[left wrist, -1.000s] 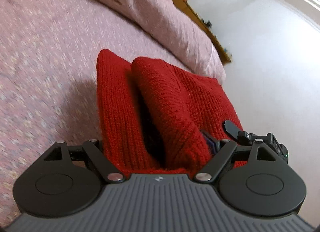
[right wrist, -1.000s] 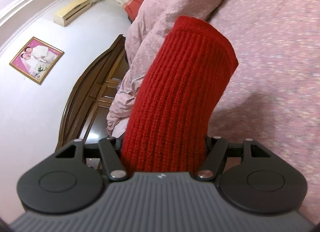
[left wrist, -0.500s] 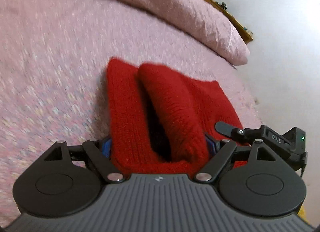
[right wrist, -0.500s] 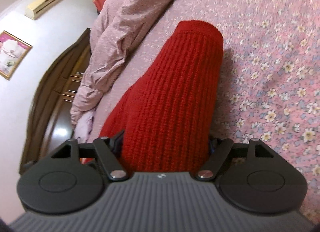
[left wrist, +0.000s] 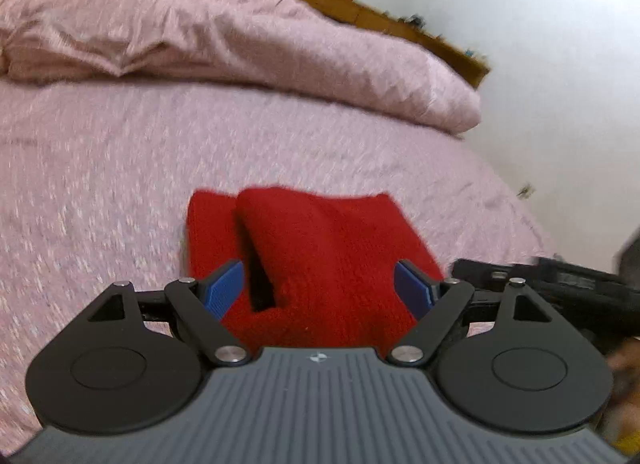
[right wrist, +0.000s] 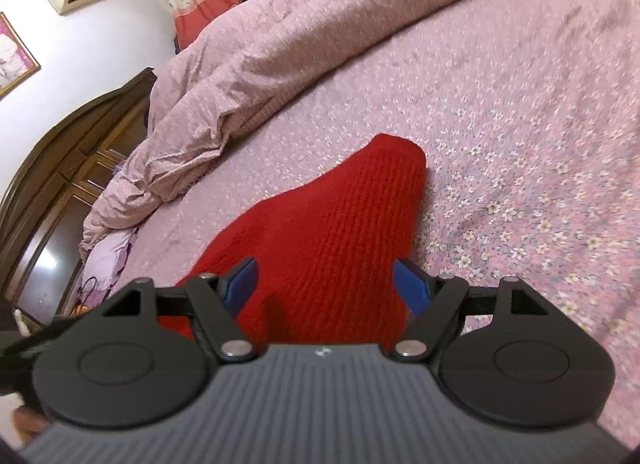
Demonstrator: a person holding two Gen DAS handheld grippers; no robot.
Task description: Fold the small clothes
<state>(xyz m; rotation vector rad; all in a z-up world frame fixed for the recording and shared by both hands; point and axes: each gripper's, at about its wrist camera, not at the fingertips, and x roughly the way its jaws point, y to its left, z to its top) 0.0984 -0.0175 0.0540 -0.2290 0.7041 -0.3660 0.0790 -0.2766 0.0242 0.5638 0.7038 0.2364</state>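
Both the left gripper [left wrist: 320,288] and right gripper [right wrist: 324,284] stand wide open, holding nothing, the right's jaws having just opened, above the folded red knit garment [left wrist: 320,248] lying on the bed [left wrist: 120,168] just ahead.

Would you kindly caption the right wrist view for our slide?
Open right gripper above a folded red knitted garment lying on a pink floral bedspread.

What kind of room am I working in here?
Most likely a home bedroom: the red knit garment lies on a bed with a floral pink bedspread, a rumpled duvet, and a dark wooden headboard beside it.
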